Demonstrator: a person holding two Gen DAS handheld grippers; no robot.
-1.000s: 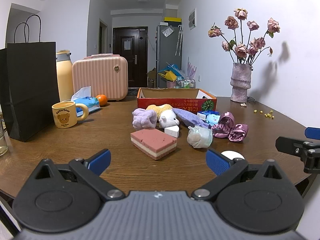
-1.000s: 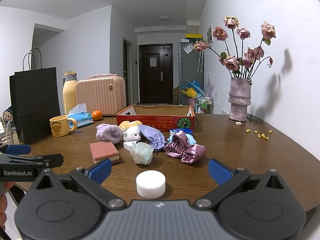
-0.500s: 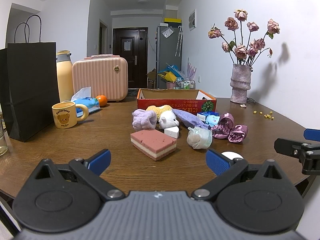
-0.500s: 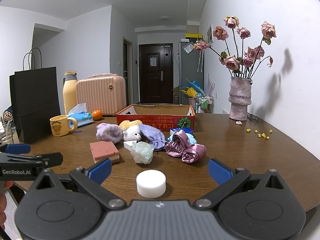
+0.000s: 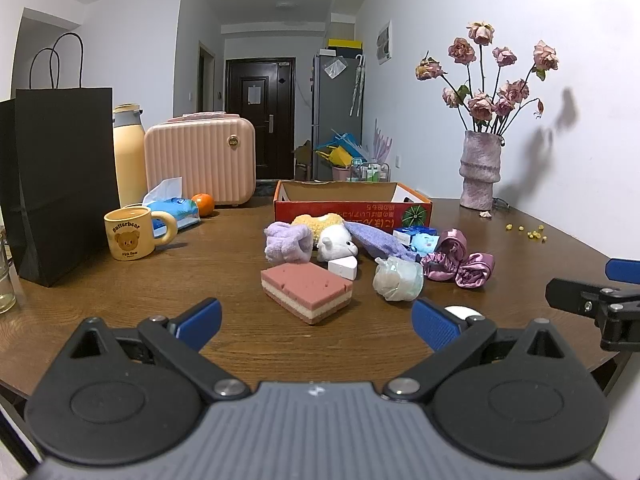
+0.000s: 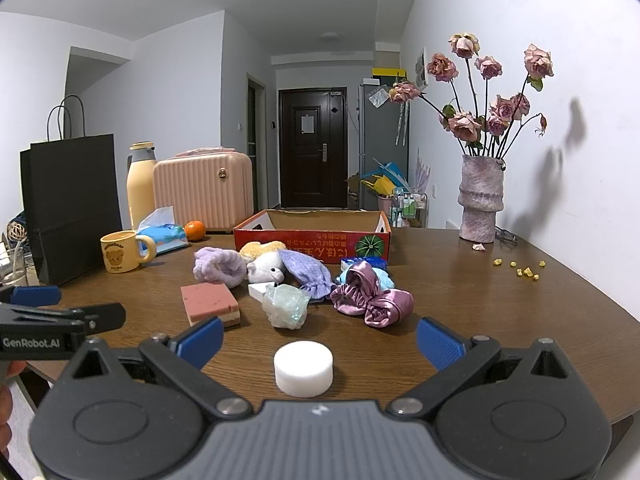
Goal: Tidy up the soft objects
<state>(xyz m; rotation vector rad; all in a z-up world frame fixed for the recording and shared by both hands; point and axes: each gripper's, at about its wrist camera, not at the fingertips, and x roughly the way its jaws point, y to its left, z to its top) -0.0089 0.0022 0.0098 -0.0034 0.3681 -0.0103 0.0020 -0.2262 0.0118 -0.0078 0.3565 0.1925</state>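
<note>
Left gripper (image 5: pixel 316 322): fingers spread wide, nothing between them, low over the near edge of the counter (image 5: pixel 200 264); its side also shows at the left edge of the right wrist view.
Right gripper (image 6: pixel 319 338): fingers spread wide and empty, framing the white foam cylinder (image 6: pixel 303 368), which stands on the counter just ahead of them.
Pink sponge (image 5: pixel 307 291): flat on the counter, nearest the left gripper, in front of the pile.
Soft pile: purple scrunchie (image 5: pixel 287 241), white plush toy (image 5: pixel 337 243) with a yellow plush piece behind it, lavender knit pouch (image 6: pixel 306 271), a small white block, a pale green crumpled bundle (image 6: pixel 286 305), and purple satin bonnets (image 6: pixel 372 295), all clustered mid-counter, touching or overlapping.
Red cardboard box (image 6: pixel 312 240): open, directly behind the pile.
Left side of counter: black paper bag (image 5: pixel 60 176), yellow bear mug (image 5: pixel 130 232), tissue pack, orange, cream bottle, pink suitcase (image 5: pixel 200 158).
Right rear: vase of dried roses (image 6: pixel 480 204) by the wall, small yellow bits scattered near it.
</note>
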